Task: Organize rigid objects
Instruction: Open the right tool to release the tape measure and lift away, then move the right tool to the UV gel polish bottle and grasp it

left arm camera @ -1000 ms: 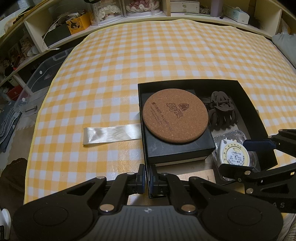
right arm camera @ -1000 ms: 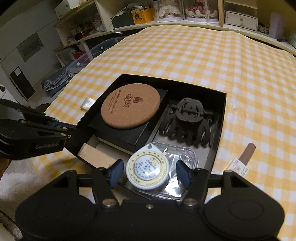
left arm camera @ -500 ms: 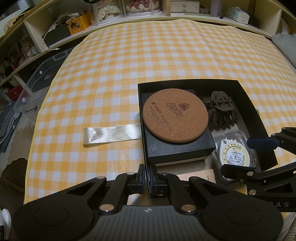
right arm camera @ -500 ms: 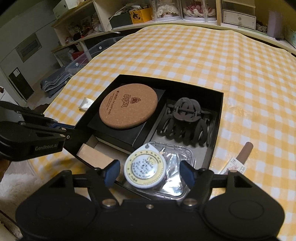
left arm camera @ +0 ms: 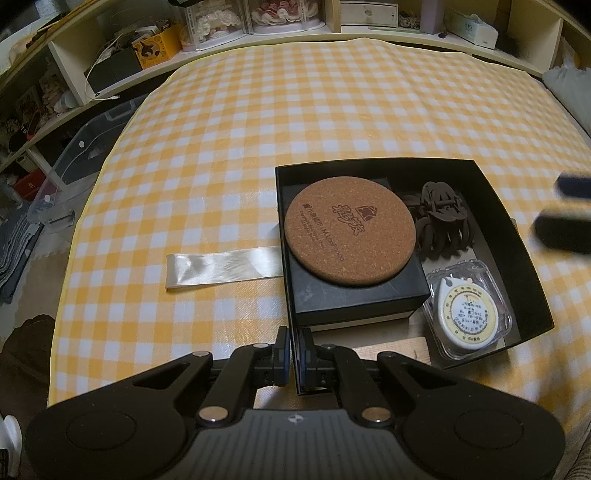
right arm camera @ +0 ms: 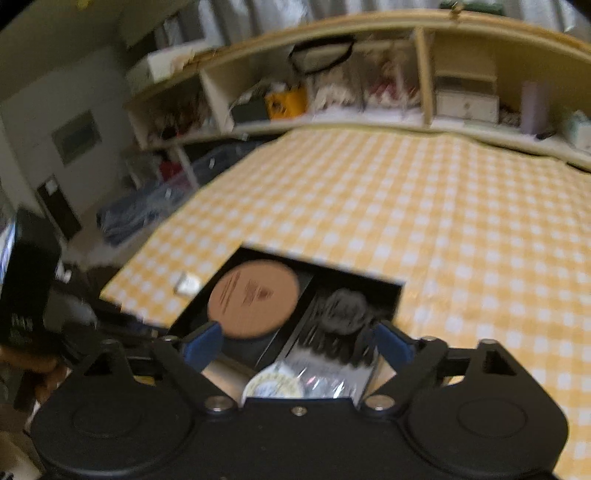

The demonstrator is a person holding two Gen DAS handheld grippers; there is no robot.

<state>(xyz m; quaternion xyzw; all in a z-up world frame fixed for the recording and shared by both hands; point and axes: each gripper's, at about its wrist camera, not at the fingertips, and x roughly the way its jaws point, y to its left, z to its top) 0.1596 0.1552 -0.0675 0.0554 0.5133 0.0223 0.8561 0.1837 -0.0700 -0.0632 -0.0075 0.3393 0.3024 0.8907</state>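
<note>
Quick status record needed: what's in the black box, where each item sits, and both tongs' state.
box: black tray on checked cloth
coaster: cork coaster atop small black box, left side
hair clip: brown claw clip, far right
tape measure: round tape measure in clear case, near right corner
left tongs: shut on tray's near-left wall
right tongs: open, just widened, nothing gripped

cluttered cream shelves (left arm camera: 369, 35), checked tablecloth (left arm camera: 295, 110)

Brown printed logo and small, unreadable lettering on cork coaster (left arm camera: 349, 231)
</note>
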